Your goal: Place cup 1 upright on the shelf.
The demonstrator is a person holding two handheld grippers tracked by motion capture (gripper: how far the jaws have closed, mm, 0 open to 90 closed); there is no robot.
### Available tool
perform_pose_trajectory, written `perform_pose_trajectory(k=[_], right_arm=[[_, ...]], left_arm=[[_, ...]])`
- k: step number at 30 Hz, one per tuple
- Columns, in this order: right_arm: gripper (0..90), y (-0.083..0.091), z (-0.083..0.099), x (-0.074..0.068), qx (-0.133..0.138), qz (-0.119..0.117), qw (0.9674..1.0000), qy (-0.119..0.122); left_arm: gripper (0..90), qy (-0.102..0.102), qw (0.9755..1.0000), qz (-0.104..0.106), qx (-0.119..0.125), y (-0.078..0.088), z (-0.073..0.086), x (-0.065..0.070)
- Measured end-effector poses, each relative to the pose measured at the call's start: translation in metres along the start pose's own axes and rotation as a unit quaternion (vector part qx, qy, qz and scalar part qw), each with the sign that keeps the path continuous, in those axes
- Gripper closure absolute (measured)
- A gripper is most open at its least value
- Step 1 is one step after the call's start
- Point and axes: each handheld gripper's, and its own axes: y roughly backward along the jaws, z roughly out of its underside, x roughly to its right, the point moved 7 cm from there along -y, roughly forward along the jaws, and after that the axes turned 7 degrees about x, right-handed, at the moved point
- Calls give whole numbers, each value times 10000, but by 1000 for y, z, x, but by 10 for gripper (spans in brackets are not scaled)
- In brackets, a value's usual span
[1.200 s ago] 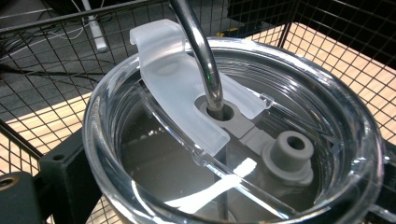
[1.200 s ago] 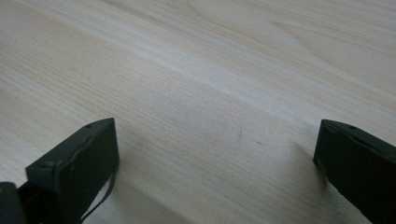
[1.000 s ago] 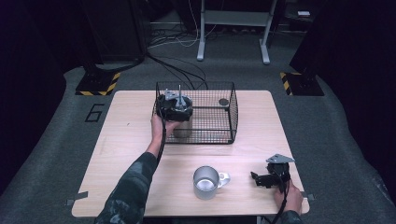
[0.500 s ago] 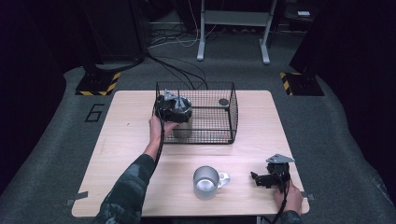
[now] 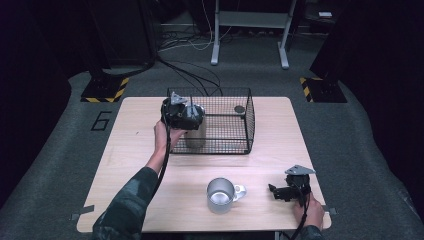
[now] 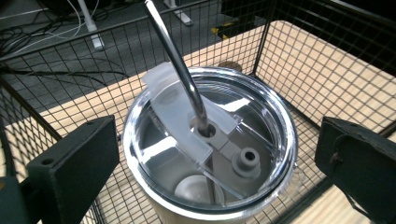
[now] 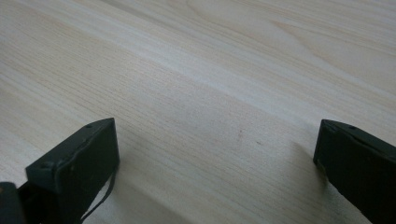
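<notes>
A steel tumbler (image 5: pixel 195 136) stands in the near left corner of a black wire basket (image 5: pixel 248 121). Its clear lid (image 6: pixel 268 126) carries a metal straw (image 6: pixel 180 60) that leans toward the basket's far side. My left gripper (image 5: pixel 183 116) hovers right over the tumbler, open, with one jaw on each side of the lid (image 6: pixel 217 140); neither jaw visibly touches it. My right gripper (image 5: pixel 274 190) rests low at the table's front right, open, with bare wood between its jaws (image 7: pixel 217 140).
A glass mug (image 5: pixel 220 194) stands at the front middle of the wooden table (image 5: pixel 280 145), handle toward the right gripper. A small dark round object (image 5: pixel 239 108) lies in the basket's far right corner. Basket mesh (image 6: pixel 327 60) closely surrounds the tumbler.
The left gripper has shifted only slightly above the tumbler. The right gripper and the mug have stayed put.
</notes>
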Motion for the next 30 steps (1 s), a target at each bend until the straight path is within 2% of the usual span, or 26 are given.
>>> perform_pose_trajectory(k=[4,7,8,11,15,19,20,21,24,27,28,30], right_arm=[[0,0,0,0,0,2,10000,2],[0,0,0,0,0,1,10000,0],[0,0,0,0,0,1,10000,0],[0,0,0,0,-1,3,10000,1],[0,0,0,0,0,3,10000,1],[0,0,0,0,1,2,10000,4],[0,0,0,0,0,1,10000,1],[0,0,0,0,4,2,10000,1],[0,0,0,0,-1,-1,10000,-4],[0,0,0,0,0,-3,10000,-5],[0,0,0,0,0,-3,10000,-5],[0,0,0,0,2,0,10000,-5]], left_arm=[[1,-11,10000,45,40,11,-3,2],[1,-100,9998,154,-5,27,-3,8],[1,-100,9998,154,-5,27,-3,8],[1,-223,9993,276,-85,43,1,15],[1,-264,9992,278,-136,55,6,17],[1,-286,9990,290,-175,75,18,19],[1,-286,9990,290,-175,75,18,19],[1,-317,9988,301,-213,83,25,19],[1,-361,9987,279,-239,91,31,19],[1,-434,9983,211,-336,104,48,17],[1,-434,9983,211,-336,104,48,17],[1,-403,9983,172,-395,111,61,13]])
